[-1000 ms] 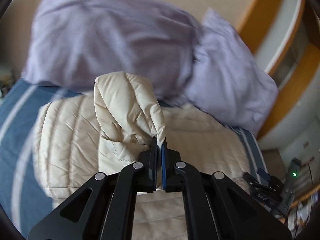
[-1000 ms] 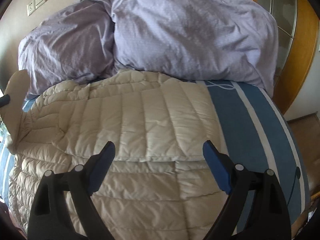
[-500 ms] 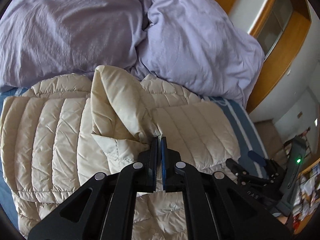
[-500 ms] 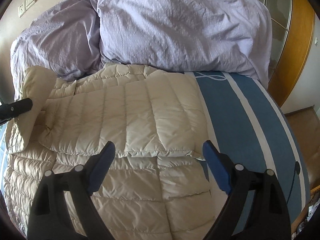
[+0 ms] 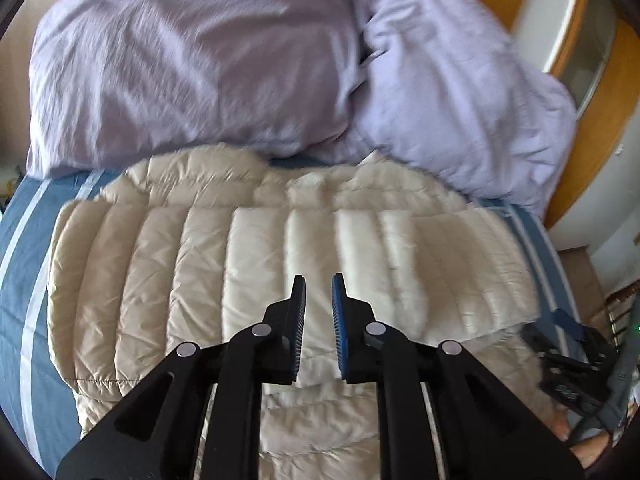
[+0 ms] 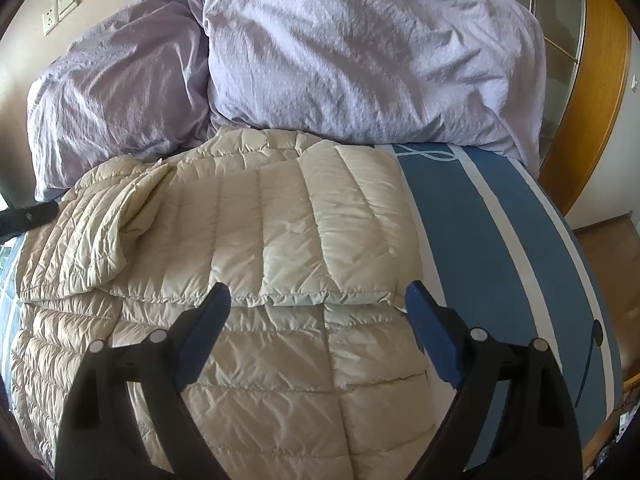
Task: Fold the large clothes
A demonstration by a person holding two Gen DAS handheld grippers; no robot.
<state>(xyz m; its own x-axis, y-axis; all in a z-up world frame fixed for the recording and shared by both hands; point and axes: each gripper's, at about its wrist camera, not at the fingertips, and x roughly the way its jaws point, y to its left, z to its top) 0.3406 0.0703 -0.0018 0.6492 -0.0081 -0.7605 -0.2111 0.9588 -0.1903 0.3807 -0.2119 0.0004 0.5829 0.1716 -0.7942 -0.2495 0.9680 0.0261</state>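
Note:
A cream quilted down jacket lies flat on the bed, both sleeves folded across its body. My left gripper hovers just above the folded sleeve; its jaws are opening, a narrow gap shows, and nothing is between them. My right gripper stands wide open over the near hem of the folded sleeve, with nothing held. In the right wrist view the left gripper shows as a black bar at the left edge; in the left wrist view the right gripper sits at the far right.
Two lilac pillows are piled against the headboard wall behind the jacket. The blue sheet with white stripes shows on both sides. A wooden cabinet frame stands right of the bed, with floor below.
The left gripper carried the sleeve across the jacket, lowered it flat, and its jaws parted and let the fabric go. The right gripper stayed open and still.

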